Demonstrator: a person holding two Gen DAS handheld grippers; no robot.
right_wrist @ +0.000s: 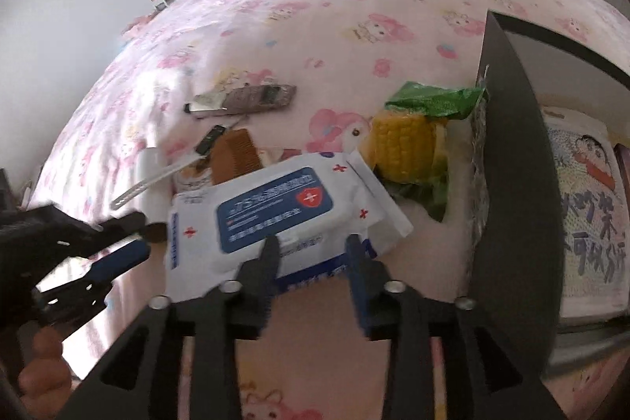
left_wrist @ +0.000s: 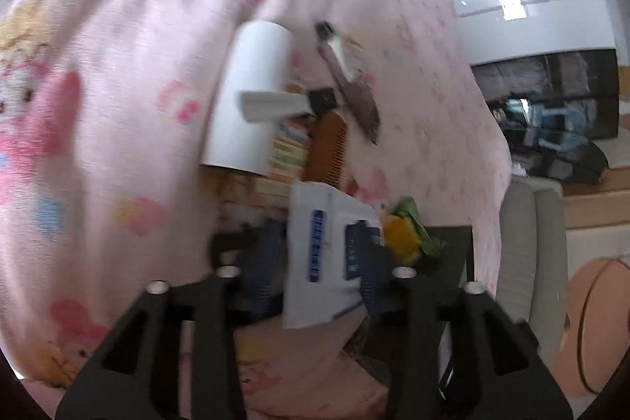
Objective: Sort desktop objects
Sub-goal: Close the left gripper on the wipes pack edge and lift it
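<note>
On the pink cartoon bedsheet lies a white wet-wipes pack with a blue label, beside a packed corn cob, a brown comb and a white roll. Right hand-held gripper stands narrowly parted at the pack's near edge, its pads not pressing it. Left hand-held gripper is partly apart around the pack's end; whether it grips, I cannot tell

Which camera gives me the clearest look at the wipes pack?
The right wrist view: the wipes pack lies face up, its blue label fully visible and fairly sharp. The left wrist view shows the pack blurred, seen at an angle and partly hidden.
</note>
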